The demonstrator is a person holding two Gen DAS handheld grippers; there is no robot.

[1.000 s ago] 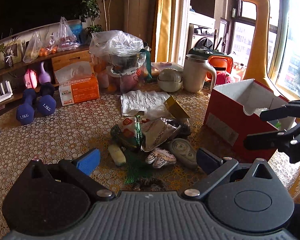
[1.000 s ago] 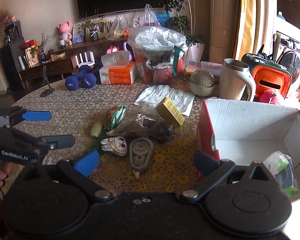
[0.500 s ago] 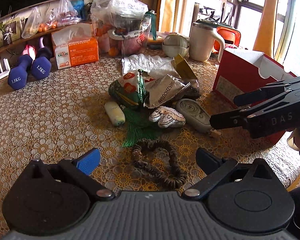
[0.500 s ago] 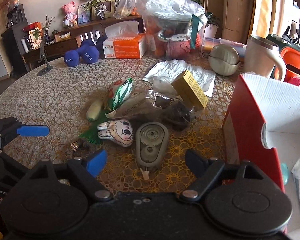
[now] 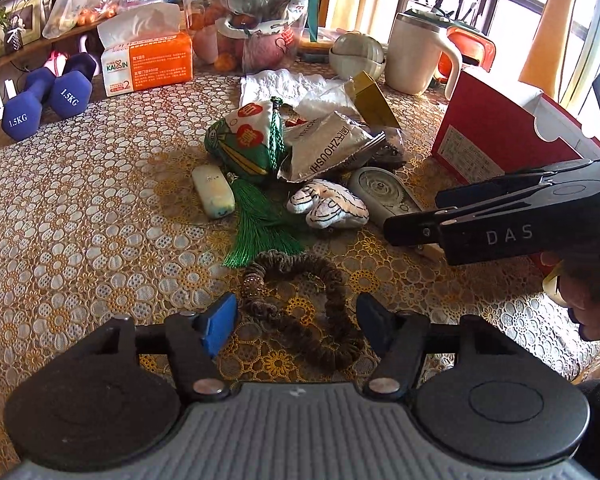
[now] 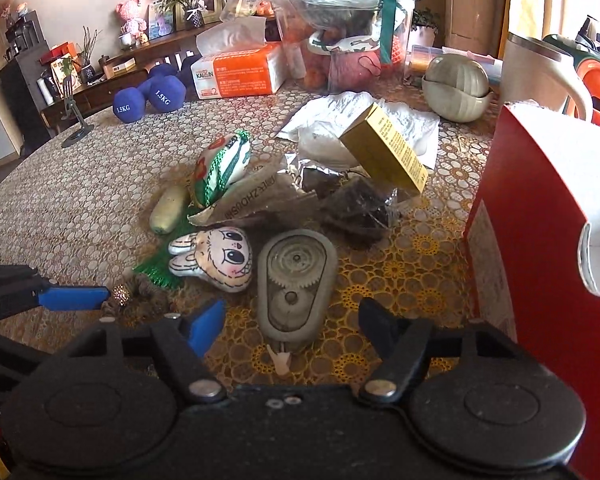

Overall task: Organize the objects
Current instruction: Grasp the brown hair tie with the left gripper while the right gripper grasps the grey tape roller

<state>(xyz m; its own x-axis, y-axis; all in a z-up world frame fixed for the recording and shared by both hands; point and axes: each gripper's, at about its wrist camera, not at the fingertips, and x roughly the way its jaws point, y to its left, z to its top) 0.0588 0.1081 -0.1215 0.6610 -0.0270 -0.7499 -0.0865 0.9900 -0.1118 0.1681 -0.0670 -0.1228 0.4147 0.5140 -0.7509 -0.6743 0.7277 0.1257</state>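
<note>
A brown ruffled hair tie (image 5: 300, 304) with a small beaded clasp lies in a loose loop on the lace-patterned tablecloth (image 5: 80, 220), just in front of a green tassel (image 5: 264, 228) and a white bunny plush (image 5: 328, 204). It sits between the spread fingers of the left gripper (image 5: 296, 320), which stand wide apart on either side of the loop without clamping it. The left gripper is held low and level over the table, pointing toward the pile of objects. The right gripper (image 6: 292, 320) is also wide open, its fingers flanking the near end of a grey tape dispenser (image 6: 296, 284) that lies flat beside the bunny plush, with a red box (image 6: 540, 240) standing just to its right. In the left view the right gripper reaches in from the right, held by a hand (image 5: 588, 296) at the table edge.
</note>
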